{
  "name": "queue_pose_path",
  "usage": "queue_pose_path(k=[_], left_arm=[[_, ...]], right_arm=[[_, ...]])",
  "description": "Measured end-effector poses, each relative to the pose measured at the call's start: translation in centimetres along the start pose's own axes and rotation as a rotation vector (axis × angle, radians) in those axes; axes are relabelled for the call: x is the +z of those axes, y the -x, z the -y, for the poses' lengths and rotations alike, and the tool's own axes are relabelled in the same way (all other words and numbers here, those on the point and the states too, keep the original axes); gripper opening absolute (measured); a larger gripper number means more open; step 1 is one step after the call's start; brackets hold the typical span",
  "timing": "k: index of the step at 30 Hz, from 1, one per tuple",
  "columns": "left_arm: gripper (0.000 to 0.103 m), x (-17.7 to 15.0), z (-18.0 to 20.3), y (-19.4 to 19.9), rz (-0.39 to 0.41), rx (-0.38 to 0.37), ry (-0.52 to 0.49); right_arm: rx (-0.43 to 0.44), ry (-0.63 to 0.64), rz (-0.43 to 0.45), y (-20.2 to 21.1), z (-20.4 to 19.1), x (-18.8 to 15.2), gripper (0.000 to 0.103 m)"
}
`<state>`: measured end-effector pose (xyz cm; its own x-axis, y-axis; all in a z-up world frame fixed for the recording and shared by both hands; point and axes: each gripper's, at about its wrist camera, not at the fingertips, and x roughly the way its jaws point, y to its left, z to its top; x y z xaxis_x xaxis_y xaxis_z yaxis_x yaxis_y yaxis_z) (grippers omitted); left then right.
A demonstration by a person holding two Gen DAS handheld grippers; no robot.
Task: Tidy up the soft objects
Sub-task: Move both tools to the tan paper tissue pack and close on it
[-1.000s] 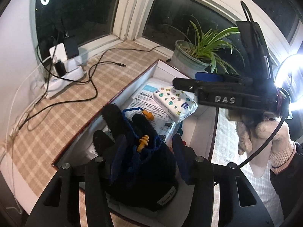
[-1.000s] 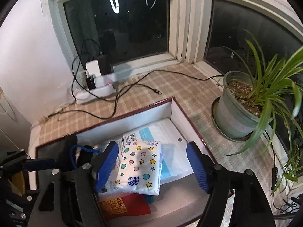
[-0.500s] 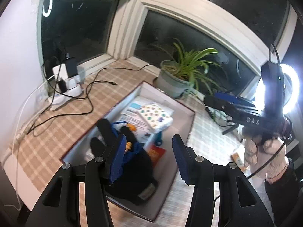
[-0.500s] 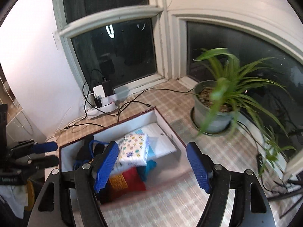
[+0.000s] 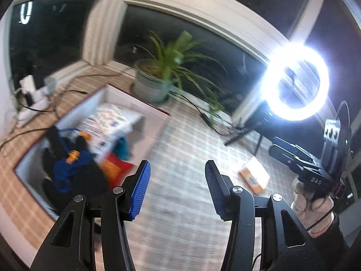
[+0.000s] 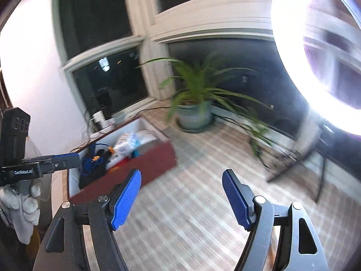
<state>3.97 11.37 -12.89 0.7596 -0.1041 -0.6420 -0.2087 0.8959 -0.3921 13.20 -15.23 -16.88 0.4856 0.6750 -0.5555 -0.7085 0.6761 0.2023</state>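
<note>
In the left wrist view, the left gripper point(image 5: 176, 189) with its blue ribbed pads stands with jaws apart and nothing between them, hovering above the pale checked tablecloth point(image 5: 180, 140). The shallow white-lined cardboard box with a dark red outside point(image 5: 158, 109) lies to its left and a little ahead, holding a black knitted glove with a blue cord point(image 5: 74, 176), a spotted soft tissue pack point(image 5: 110, 119), and red and teal soft items, all blurred. Ahead and to the right, a small orange-and-white flat packet point(image 5: 255, 176) lies alone on the cloth, its long axis running diagonally away from the viewer; it sits just below the right gripper seen at the edge, held in a white-gloved hand point(image 5: 311, 205), so the right hand looks nearer to it. In the right wrist view, the right gripper point(image 6: 181, 197) is likewise open and empty over the cloth, with the box point(image 6: 149, 164) off to its left; the packet does not show here. If the packet belongs in the box, it seems the next thing to fetch. A potted green plant point(image 6: 194, 113) and a bright ring lamp point(image 6: 291, 52) stand behind.
</note>
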Motion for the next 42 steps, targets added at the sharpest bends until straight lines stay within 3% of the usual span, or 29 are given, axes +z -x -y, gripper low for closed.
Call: queue_pose_path(k=[5,14,26,35,42], left_arm=[[0.049,-1.5,3.7,-2.9,-0.055,-0.054,-0.029],[0.054,-3.7,10.0,-7.8,-0.121,-0.114,-0.076],[0.058,-6.3,18.2,-15.9,-0.257,-0.196,-0.097],[0.058,-8.0,19.5,-21.5,-0.360,-0.209,-0.022],[0.058,-8.4,20.1,-24.8,-0.417,-0.218,0.041]], right_arm=[[-0.083,-0.132,-0.010,3.7,6.4,-4.5,0.071],[-0.195,-0.226,-0.061,6.4,15.1,-8.1,0.071],[-0.114,-0.329,-0.190,2.3,22.8,-10.0,0.071],[-0.039,-0.462,-0.223,-0.6,27.1,-11.2,0.071],[0.012,-0.501,-0.251,-2.7,28.3,-11.7,0.071]])
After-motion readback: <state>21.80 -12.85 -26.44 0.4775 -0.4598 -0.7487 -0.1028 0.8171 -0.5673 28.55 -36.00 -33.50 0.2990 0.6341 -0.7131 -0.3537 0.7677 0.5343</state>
